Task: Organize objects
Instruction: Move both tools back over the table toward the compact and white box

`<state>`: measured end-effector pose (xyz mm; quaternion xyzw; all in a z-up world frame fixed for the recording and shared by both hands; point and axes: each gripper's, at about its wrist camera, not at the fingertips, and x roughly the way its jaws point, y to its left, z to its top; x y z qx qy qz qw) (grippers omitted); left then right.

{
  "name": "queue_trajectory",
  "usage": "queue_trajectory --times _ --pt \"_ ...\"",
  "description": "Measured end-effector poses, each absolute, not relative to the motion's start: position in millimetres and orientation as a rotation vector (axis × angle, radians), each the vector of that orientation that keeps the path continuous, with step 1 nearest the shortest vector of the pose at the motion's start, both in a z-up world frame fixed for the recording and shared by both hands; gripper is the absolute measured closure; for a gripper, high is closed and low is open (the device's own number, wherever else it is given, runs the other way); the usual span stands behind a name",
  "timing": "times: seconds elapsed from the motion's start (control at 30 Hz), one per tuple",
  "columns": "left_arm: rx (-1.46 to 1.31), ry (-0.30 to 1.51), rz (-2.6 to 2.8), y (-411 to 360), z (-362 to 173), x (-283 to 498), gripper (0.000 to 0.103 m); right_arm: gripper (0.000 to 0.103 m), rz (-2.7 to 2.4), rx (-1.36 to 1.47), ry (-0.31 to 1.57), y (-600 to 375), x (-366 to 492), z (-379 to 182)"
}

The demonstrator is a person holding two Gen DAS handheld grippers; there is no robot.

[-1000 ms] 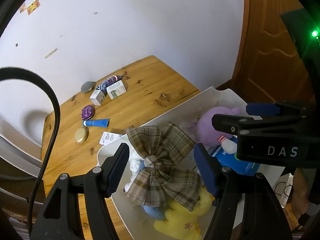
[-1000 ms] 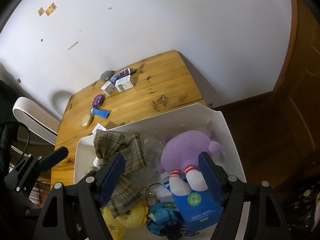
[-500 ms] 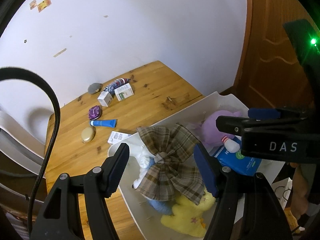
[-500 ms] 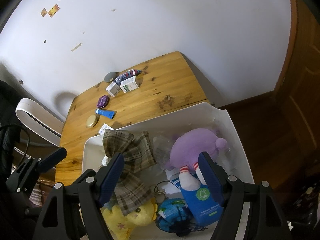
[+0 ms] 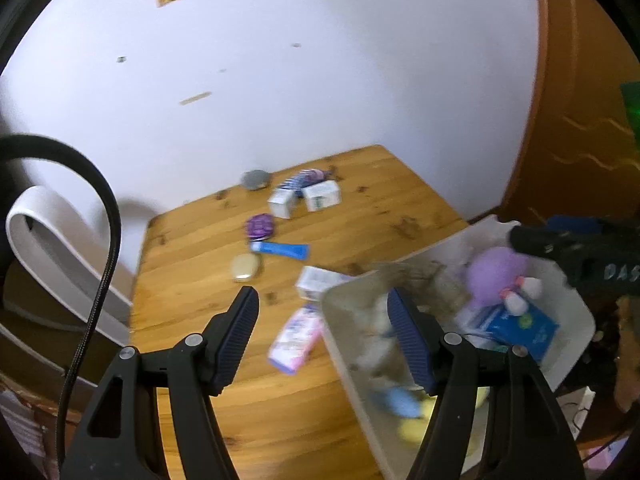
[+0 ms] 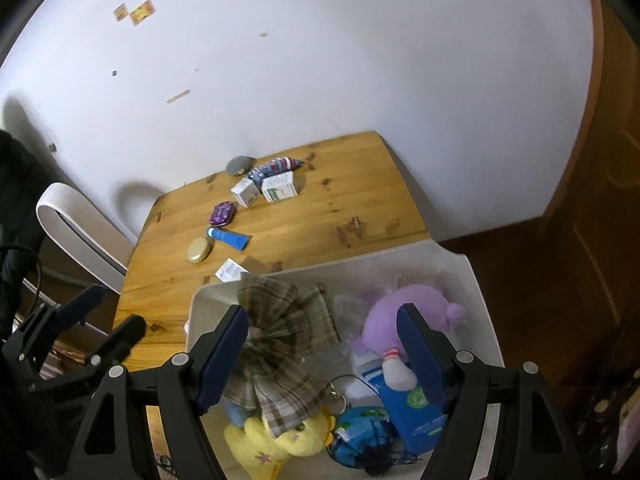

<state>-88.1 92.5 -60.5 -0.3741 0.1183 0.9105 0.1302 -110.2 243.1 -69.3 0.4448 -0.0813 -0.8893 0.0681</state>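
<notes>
A white bin [image 6: 476,280] stands at the near end of the wooden table [image 6: 340,204]. It holds a plaid bow [image 6: 280,328], a purple plush [image 6: 424,300], a yellow plush [image 6: 276,444] and a blue pack [image 6: 416,412]. My right gripper [image 6: 322,316] hangs open above the bin, nothing between its pads. My left gripper [image 5: 322,308] is open over the table beside the bin's left wall [image 5: 340,344], with a pink pack [image 5: 296,340] and a small white box [image 5: 316,282] lying below the gap. The bin's contents are blurred in the left wrist view.
Further up the table lie a blue tube [image 5: 282,249], a gold oval tin [image 5: 245,267], a purple case [image 5: 260,226], two white boxes [image 5: 304,198], a striped pouch [image 6: 272,168] and a grey pebble [image 5: 256,179]. A white chair back [image 5: 52,248] stands left; a wooden door [image 6: 600,160] right.
My left gripper has swung left and up, from over the plaid bow in the bin to over the table beside it. The right gripper has risen a little above the bin.
</notes>
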Motion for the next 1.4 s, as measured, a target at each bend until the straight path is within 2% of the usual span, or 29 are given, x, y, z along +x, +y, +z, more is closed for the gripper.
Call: queue_trajectory --times 0.3,0.6,0.87,1.03,1.4 --pt "-1.19 0.417 2.679 22.2 -52.1 -113.2 0.032 0.025 -2.634 1.317 -0.176 213.6 -132.4 -46.2" --pt "-1.395 0.292 2.55 -22.2 -62.7 -156.8 0.032 0.025 -2.581 1.319 -0.078 176.2 -176.0 -34.8" --pt "-1.484 0.242 2.394 -12.8 -101.5 -214.4 0.032 0.025 -2.535 1.332 -0.028 145.8 -250.4 -32.1" --pt "-1.499 0.297 2.36 -1.3 -134.3 -252.3 0.032 0.025 -2.512 1.414 -0.03 134.2 -312.3 -53.9" --pt "-1.559 0.324 2.299 11.6 -199.5 -300.2 0.032 0.025 -2.364 1.686 -0.021 105.3 -418.2 -155.0"
